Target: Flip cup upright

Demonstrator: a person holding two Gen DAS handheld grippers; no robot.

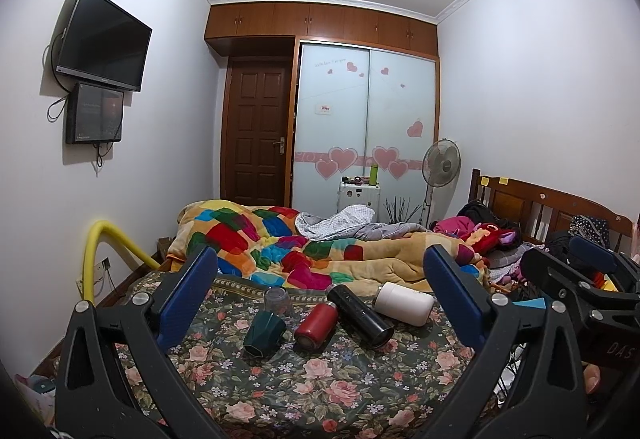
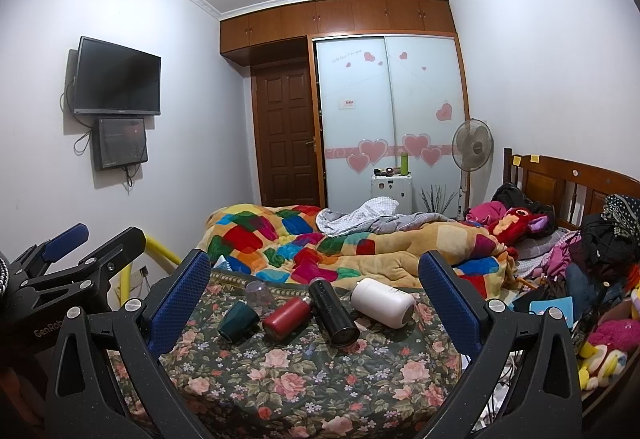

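Dark green faceted cup (image 1: 264, 332), one: lying tipped on its side, open mouth toward the camera. Rests on the floral bedspread (image 1: 320, 391), just left of the red bottle (image 1: 316, 323).

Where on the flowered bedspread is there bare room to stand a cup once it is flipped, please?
The near stretch of flowered bedspread, between both open grippers and in front of the green cup and red bottle, is bare. Behind, the black bottle, white bottle, clear glass and quilt crowd together.
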